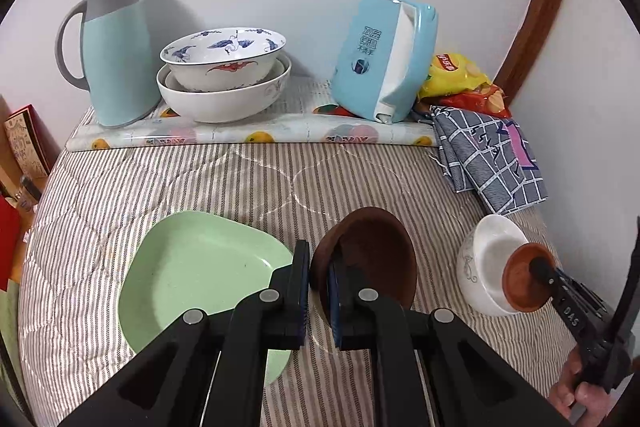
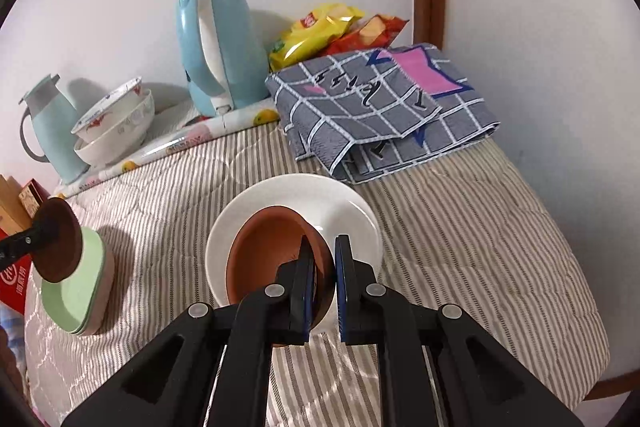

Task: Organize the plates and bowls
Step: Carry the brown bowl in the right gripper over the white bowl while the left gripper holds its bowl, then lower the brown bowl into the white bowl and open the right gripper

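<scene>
My left gripper point(image 1: 319, 291) is shut on the rim of a dark brown bowl point(image 1: 372, 259) and holds it tilted just right of the green plates point(image 1: 192, 267). It also shows in the right wrist view point(image 2: 56, 247), above the stacked green plates point(image 2: 76, 295). My right gripper point(image 2: 325, 287) is shut on the rim of a terracotta bowl point(image 2: 268, 259) that sits inside a white bowl point(image 2: 348, 211). In the left wrist view the terracotta bowl point(image 1: 520, 279) leans in the white bowl point(image 1: 480, 263).
At the back wall stand a teal thermos jug point(image 1: 116, 55), two stacked patterned bowls point(image 1: 224, 75), a blue kettle point(image 1: 384, 59) and snack bags point(image 1: 460, 75). A folded checked cloth point(image 2: 380, 107) lies at the back right. All rests on a striped quilt point(image 1: 200, 179).
</scene>
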Demonstrator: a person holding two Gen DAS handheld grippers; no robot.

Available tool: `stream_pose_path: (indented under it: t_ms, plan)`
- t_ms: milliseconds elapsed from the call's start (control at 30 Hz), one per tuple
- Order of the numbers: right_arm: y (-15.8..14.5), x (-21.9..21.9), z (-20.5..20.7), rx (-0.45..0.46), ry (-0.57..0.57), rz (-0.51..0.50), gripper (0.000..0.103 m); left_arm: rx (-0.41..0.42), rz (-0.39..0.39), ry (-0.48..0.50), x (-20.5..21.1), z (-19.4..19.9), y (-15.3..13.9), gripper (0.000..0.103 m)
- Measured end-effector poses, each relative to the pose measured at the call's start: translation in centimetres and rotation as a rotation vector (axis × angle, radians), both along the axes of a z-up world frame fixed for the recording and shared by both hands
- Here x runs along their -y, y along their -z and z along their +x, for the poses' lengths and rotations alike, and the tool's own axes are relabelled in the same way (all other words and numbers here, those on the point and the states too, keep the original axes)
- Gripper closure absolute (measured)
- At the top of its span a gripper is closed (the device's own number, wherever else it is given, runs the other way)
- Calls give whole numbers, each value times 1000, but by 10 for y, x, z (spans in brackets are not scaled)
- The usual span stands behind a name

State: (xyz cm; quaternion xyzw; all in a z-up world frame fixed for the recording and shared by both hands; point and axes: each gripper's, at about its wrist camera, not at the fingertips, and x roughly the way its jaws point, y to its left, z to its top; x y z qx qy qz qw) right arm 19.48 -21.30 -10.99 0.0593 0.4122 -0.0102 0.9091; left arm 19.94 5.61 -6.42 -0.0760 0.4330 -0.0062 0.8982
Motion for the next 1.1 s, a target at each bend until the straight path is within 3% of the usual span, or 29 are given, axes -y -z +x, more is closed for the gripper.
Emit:
stream_pose_path:
  t_ms: [433, 567, 1100]
  plan:
    - [25, 3, 26, -55, 5, 5, 93, -5, 40, -4, 6, 17, 8, 94]
    - [30, 2, 32, -66, -1, 5, 93, -27, 12, 11, 8, 23, 14, 94]
    - [41, -8, 44, -113, -42, -28, 94, -34, 19, 6, 10, 30, 18, 94]
